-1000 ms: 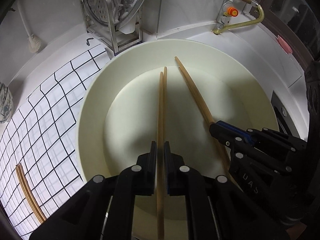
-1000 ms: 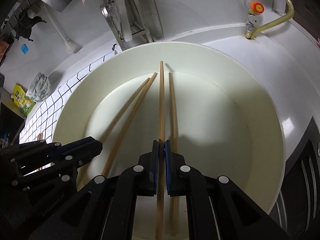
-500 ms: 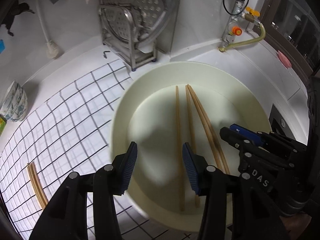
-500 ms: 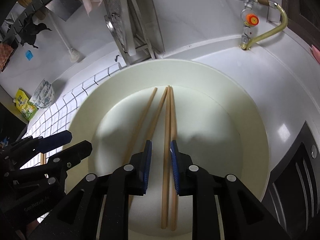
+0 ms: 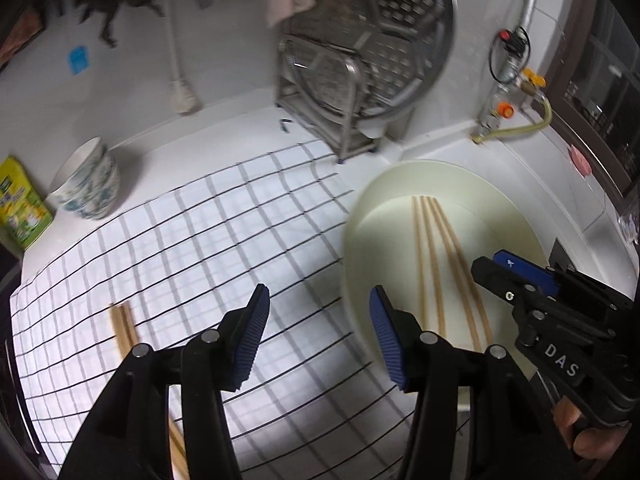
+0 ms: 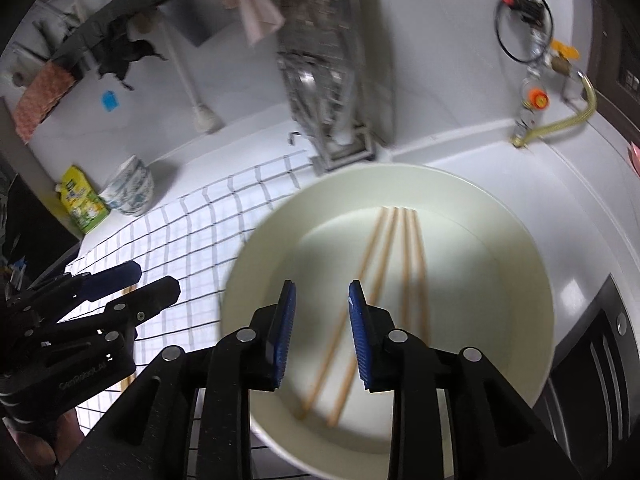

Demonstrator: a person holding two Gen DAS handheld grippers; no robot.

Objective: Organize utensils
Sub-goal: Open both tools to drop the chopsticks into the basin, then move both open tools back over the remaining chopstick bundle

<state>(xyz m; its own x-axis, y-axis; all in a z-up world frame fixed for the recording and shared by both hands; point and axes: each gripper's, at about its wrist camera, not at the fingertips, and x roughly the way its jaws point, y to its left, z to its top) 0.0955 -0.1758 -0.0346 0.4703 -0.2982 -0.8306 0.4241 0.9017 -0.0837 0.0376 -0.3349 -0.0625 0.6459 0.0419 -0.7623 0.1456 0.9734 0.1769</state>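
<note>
Released and lifted clear: both pairs of chopsticks, clamped a second ago, now loose in the bowl.

Left gripper (image 5: 316, 312) raised over the checked cloth (image 5: 192, 240) beside the bowl (image 5: 500, 208), jaws opening, roughly half spread, nothing between the pads. Right gripper (image 6: 318, 308) above the bowl's near side, jaws opening, parted narrowly, holding nothing. Four chopsticks (image 6: 406, 256) lying on the bowl floor, far tips close together, near ends fanned apart. Another pair of chopsticks (image 5: 122, 324) flat on the cloth to the left, partly hidden behind the left gripper. Patterned cup (image 5: 86, 188) and green packet (image 5: 18, 208) at the table's far left; metal rack (image 5: 352, 64) behind the bowl. Both views motion-blurred.
</note>
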